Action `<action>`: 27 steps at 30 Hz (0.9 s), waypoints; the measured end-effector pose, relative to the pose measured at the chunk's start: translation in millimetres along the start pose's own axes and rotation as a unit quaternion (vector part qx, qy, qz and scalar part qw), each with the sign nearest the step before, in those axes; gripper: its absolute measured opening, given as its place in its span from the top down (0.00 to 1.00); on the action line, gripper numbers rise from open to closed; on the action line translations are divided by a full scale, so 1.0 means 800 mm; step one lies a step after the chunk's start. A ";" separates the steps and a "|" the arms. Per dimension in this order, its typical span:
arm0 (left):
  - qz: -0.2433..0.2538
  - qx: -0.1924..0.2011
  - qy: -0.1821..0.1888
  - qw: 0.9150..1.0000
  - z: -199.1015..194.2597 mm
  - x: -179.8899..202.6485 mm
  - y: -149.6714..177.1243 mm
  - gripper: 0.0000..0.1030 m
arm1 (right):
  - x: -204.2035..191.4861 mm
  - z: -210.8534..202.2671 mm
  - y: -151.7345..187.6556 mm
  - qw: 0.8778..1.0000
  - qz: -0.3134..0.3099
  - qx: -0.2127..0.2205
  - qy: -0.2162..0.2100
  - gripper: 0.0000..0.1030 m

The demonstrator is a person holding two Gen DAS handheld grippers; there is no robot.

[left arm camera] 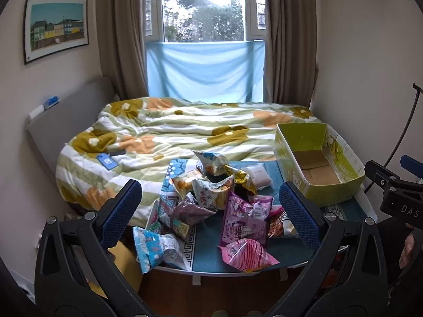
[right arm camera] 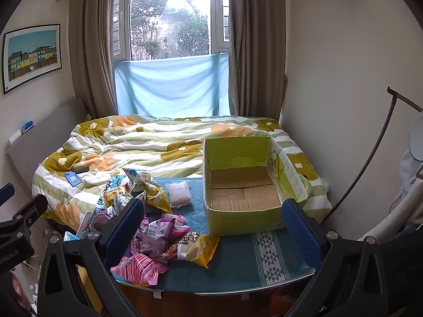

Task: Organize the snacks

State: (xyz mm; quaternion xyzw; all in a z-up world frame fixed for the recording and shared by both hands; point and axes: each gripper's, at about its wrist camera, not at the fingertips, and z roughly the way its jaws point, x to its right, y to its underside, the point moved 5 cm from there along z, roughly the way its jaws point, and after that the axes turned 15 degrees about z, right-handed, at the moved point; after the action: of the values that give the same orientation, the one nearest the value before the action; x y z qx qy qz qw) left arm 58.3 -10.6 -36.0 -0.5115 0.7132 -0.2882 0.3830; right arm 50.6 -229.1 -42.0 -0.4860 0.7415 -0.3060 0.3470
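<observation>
A pile of snack bags [left arm camera: 211, 200] lies on a small table with a teal cloth [left arm camera: 208, 253]; it shows in the right wrist view [right arm camera: 156, 227] too. It includes a pink striped bag [left arm camera: 247, 253], a purple-pink bag [left arm camera: 244, 218], a white pouch [left arm camera: 257, 175] and a yellow bag [right arm camera: 197, 248]. An empty yellow-green cardboard box [left arm camera: 317, 163] stands at the table's right end, also in the right wrist view [right arm camera: 243, 187]. My left gripper [left arm camera: 211, 216] is open and empty, above the pile's near side. My right gripper [right arm camera: 214, 232] is open and empty, before the box.
Behind the table is a bed with a floral quilt [left arm camera: 171, 129], with a blue phone [left arm camera: 107, 161] on it. A grey headboard [left arm camera: 63, 121] stands at the left. A curved black stand [right arm camera: 370, 153] and white wall are on the right. Wooden floor [right arm camera: 216, 306] lies below the table's front edge.
</observation>
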 end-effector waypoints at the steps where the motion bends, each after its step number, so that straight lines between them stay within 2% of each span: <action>1: 0.000 -0.001 -0.001 1.000 0.001 0.001 0.000 0.01 | -0.002 0.006 -0.002 1.000 -0.003 -0.002 -0.002 0.00; 27: -0.006 -0.003 0.004 1.000 0.001 -0.002 0.005 0.01 | -0.006 0.012 -0.001 1.000 -0.005 -0.005 -0.004 0.00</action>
State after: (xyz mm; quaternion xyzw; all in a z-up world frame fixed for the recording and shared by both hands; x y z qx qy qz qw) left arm 56.7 -7.8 -39.3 -0.5159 0.7122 -0.2907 0.3769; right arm 60.5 -226.4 -45.7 -0.4921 0.7393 -0.3023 0.3463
